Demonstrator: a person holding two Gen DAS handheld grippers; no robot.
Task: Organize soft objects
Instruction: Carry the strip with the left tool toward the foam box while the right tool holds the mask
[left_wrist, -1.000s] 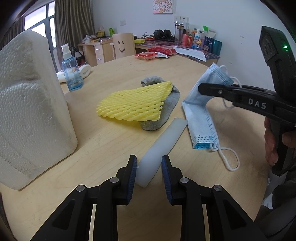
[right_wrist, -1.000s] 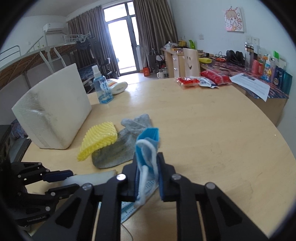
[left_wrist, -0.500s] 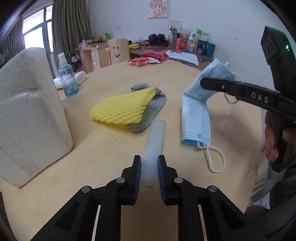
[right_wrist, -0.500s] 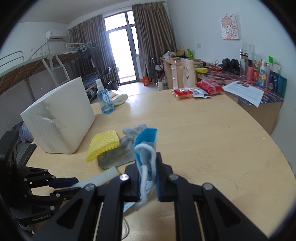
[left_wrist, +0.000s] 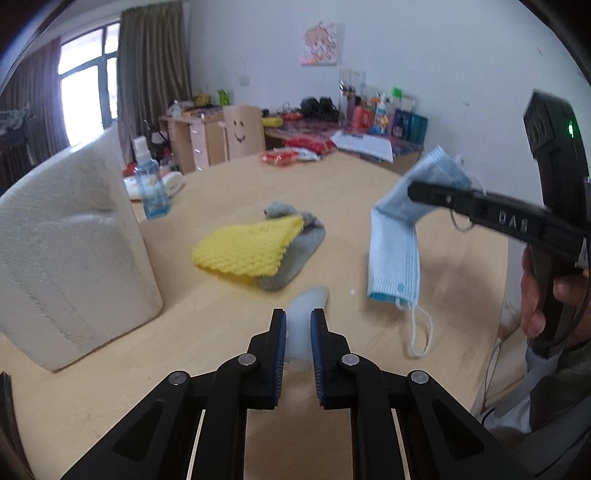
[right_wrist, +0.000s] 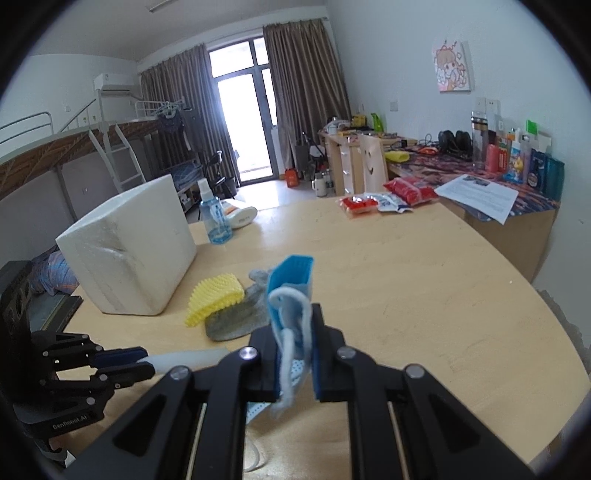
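Note:
My left gripper (left_wrist: 298, 323) is shut on a white foam strip (left_wrist: 306, 317) and holds it off the wooden table (left_wrist: 221, 332). The strip also shows in the right wrist view (right_wrist: 184, 358), held by the left gripper (right_wrist: 144, 360). My right gripper (right_wrist: 294, 332) is shut on a blue face mask (right_wrist: 291, 291), which hangs in the air in the left wrist view (left_wrist: 397, 243). The right gripper (left_wrist: 412, 190) is above the table's right side. A yellow foam net (left_wrist: 243, 247) lies on a grey sock (left_wrist: 299, 251) at the table's middle.
A large white styrofoam block (left_wrist: 66, 251) stands at the left. A blue spray bottle (left_wrist: 149, 184) and a white object (left_wrist: 166, 182) stand behind it. Red snack packs (right_wrist: 384, 197) lie at the far edge. A cluttered desk (right_wrist: 480, 173) is beyond the table.
My left gripper has closed on the foam strip and lifted it off the table. My right gripper has raised the mask clear of the table.

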